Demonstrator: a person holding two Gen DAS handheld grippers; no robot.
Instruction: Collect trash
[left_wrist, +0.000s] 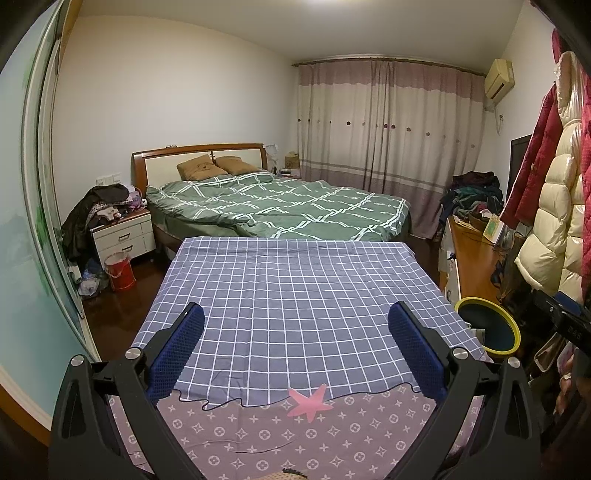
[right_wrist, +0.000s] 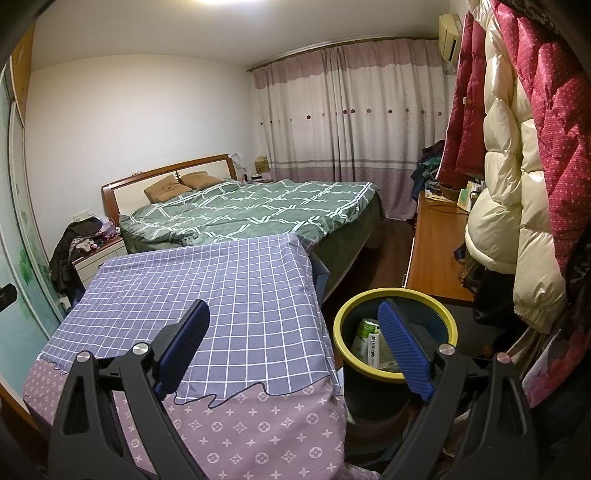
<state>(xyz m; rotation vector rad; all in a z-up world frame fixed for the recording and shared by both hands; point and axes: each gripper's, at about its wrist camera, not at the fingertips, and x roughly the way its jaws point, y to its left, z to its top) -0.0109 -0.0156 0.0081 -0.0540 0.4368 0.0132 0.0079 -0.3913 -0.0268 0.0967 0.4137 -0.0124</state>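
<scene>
A dark bin with a yellow rim (right_wrist: 341, 314) stands on the floor right of the cloth-covered table (right_wrist: 236, 295); white and green packets of trash (right_wrist: 369, 343) lie inside it. In the left wrist view the same bin (left_wrist: 513, 332) shows at the table's right edge. My right gripper (right_wrist: 295, 354) is open with nothing between its blue pads, its right finger (right_wrist: 402, 350) over the bin's mouth. My left gripper (left_wrist: 295, 350) hangs open over the checked cloth, empty. No loose trash shows on the cloth.
A bed with a green quilt (left_wrist: 280, 206) lies beyond the table. Padded coats (right_wrist: 517, 166) hang at the right over a wooden desk (right_wrist: 432, 251). A cluttered white nightstand (left_wrist: 123, 236) and a red bucket (left_wrist: 120, 271) stand at the left.
</scene>
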